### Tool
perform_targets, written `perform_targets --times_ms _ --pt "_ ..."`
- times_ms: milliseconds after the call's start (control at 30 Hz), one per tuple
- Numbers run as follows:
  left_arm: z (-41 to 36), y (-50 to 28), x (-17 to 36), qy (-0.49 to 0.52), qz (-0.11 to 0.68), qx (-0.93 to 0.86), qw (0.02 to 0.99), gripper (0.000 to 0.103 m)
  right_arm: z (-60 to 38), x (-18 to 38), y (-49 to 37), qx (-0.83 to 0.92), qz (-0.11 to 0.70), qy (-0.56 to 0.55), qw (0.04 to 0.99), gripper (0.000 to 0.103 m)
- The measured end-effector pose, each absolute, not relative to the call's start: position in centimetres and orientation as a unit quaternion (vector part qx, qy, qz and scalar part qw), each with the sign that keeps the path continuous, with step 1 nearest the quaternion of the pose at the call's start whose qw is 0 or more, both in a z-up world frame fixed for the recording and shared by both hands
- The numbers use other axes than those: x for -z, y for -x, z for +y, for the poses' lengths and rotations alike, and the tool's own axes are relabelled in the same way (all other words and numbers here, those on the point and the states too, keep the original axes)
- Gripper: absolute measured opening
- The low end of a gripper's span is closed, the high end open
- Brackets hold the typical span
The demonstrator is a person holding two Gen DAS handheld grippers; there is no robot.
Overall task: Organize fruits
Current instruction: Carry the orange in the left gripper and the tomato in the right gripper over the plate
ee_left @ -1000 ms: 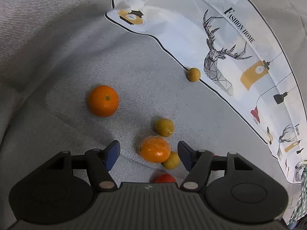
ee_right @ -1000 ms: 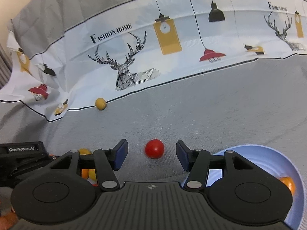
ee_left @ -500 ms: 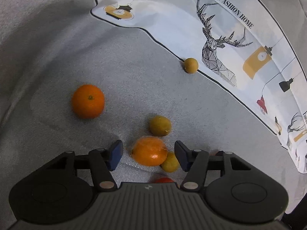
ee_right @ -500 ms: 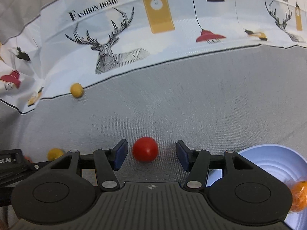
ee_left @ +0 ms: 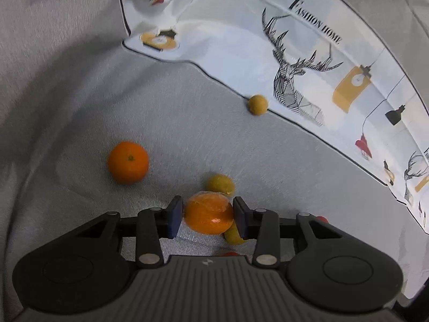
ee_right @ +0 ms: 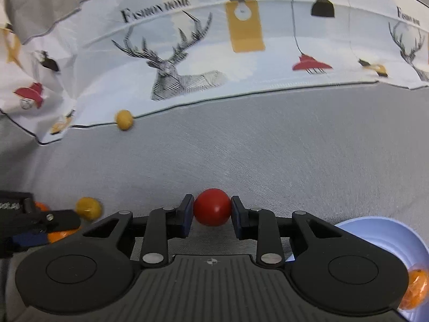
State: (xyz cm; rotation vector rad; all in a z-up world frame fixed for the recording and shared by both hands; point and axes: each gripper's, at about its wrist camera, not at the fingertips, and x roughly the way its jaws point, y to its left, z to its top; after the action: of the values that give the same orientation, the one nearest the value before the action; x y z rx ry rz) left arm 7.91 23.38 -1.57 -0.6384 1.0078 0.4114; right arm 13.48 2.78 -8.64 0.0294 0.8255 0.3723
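Note:
In the left wrist view my left gripper (ee_left: 208, 213) straddles a plastic-wrapped orange (ee_left: 207, 221) on the grey cloth. Its jaws are closing and both pads touch the orange's sides. Small yellow fruits (ee_left: 220, 183) lie just past it and under the right finger. A bare orange (ee_left: 128, 162) sits apart to the left. In the right wrist view my right gripper (ee_right: 211, 210) is closing on a red round fruit (ee_right: 211, 204), pads pressing both sides. A pale blue plate (ee_right: 375, 233) at lower right holds another wrapped orange (ee_right: 415, 287).
A printed white cloth (ee_left: 295, 53) with deer and lamps rises behind the grey surface. One small yellow fruit (ee_left: 258, 104) rests at its hem, also in the right wrist view as that yellow fruit (ee_right: 124, 119). The left gripper's body (ee_right: 40, 220) shows at the left edge.
The left jaws narrowed from wide apart until they touch the wrapped orange. The right gripper moved forward over the red fruit and its jaws closed onto it.

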Motion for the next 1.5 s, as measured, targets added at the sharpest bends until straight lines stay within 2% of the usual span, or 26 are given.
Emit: perform_targets --times_ms 400,667,833,1067,1500 --pt "21.9 -7.2 -2.2 0.249 0.455 -0.193 0.833 0.045 -0.2 3.3 -9.2 -0.244 0.357 -0.020 0.902 0.031" --pt "19.6 -7.0 -2.9 0.203 0.454 -0.177 0.849 0.045 -6.0 1.2 -5.0 -0.239 0.337 -0.030 0.910 0.031" --pt "17.5 -7.4 -3.2 0.184 0.450 -0.154 0.860 0.045 -9.7 1.5 -4.7 -0.214 0.336 -0.002 0.917 0.031" --pt "10.2 -8.3 -2.9 0.114 0.461 -0.055 0.878 0.045 -15.5 3.2 -7.0 -0.157 0.355 -0.009 0.922 0.031" --pt "2.7 -8.8 0.5 0.051 0.492 0.048 0.868 0.045 -14.9 6.6 -6.3 -0.203 0.420 0.063 0.882 0.031"
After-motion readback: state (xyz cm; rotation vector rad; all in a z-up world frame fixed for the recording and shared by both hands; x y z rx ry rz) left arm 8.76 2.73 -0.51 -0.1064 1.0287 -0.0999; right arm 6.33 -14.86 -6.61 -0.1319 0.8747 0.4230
